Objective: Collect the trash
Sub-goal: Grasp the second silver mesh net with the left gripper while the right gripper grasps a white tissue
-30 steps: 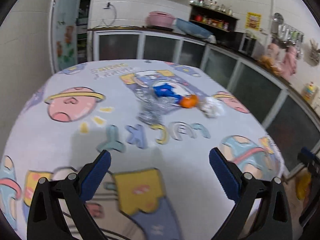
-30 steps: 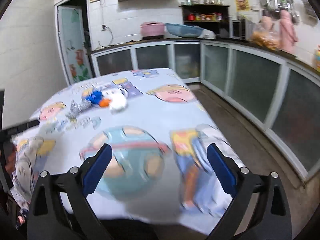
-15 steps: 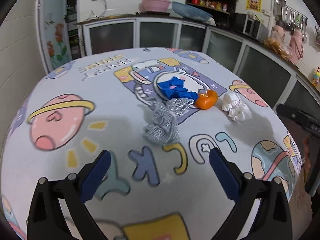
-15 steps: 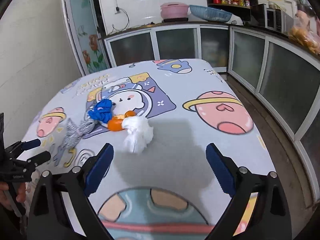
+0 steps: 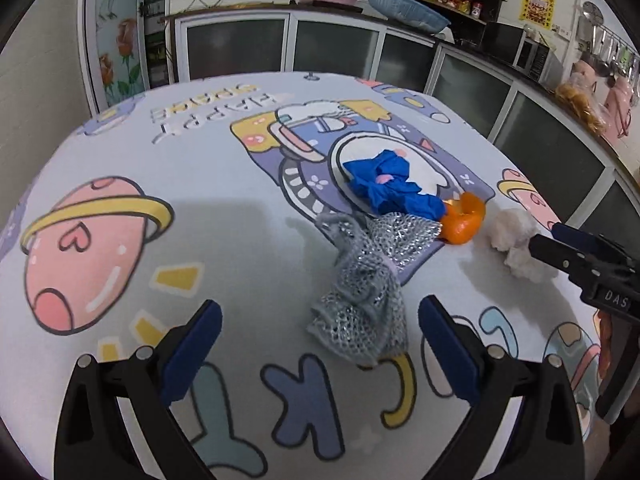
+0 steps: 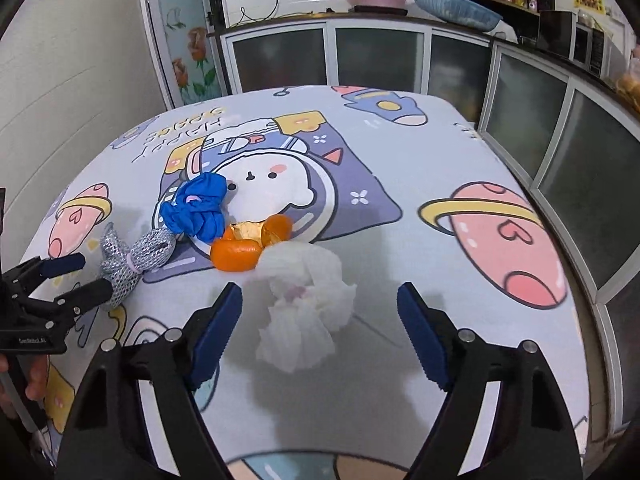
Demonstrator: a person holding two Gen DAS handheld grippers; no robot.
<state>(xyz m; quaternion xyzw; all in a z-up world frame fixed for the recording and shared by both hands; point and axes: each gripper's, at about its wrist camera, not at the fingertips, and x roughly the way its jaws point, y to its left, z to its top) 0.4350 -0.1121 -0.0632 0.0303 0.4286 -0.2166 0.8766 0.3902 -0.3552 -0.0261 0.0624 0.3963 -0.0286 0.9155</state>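
Four scraps in all: counted them bunched mid-frame on the cartoon-printed cloth surface [image 5: 200,240]: a crumpled blue plastic wad [image 5: 394,188], curled orange fruit peel [image 5: 462,222], a twisted silver mesh net [image 5: 360,280] and a wadded white paper tissue [image 6: 304,300]. Found the left tongs [image 5: 319,304] spread wide and empty, with the near end of the net just ahead, between the pads but unpressed. Found the right tongs [image 6: 320,288] somewhat narrowed, just then closing, straddling the tissue without pinching it; held nothing yet.

Judged the risks thus. Might have pinched only a loose fold of tissue, tearing it or leaving the bulk behind. Might have shoved the peel, touching the tissue's far side, off toward the blue plastic wad. Might have snagged the cloth under the net, dragging the print and shifting every scrap. Might also have lifted only one end of the springy, sprawling net.

From the right view, made out the peel as separate pieces with pale insides, a pink band [image 6: 132,260] round the net's waist, and part of a hand [image 6: 24,380] at lower left. From the left view alone, saw the net's fanned-out near end and the right tongs' tips at the tissue's edge. Spotted no bin in either.
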